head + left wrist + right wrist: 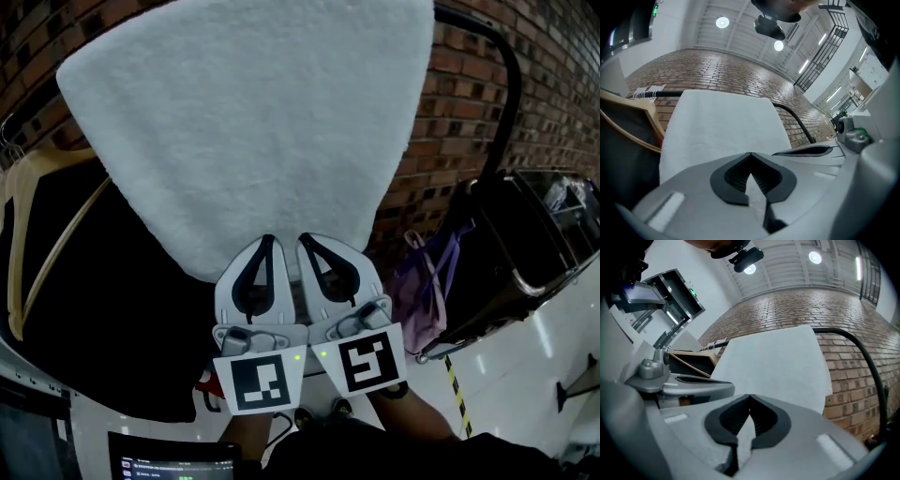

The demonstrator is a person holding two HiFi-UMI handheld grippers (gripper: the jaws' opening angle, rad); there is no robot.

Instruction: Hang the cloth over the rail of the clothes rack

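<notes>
A white towel-like cloth (253, 131) lies over the black rail (502, 66) of the clothes rack and narrows downward to its near edge. My left gripper (269, 239) and right gripper (305, 239) sit side by side at that edge, each shut on the cloth. In the left gripper view the cloth (722, 126) rises from the closed left gripper (750, 153) to the rail (794, 117), which emerges at its right. In the right gripper view the cloth (778, 366) runs from the closed right gripper (749, 396) up to the curved rail (862, 352).
A wooden hanger (28, 234) with a black garment (103, 309) hangs on the left. A brick wall (450, 112) stands behind the rack. A purple bag (422, 291) and a black cart (525, 244) are on the right, a screen (173, 464) at bottom left.
</notes>
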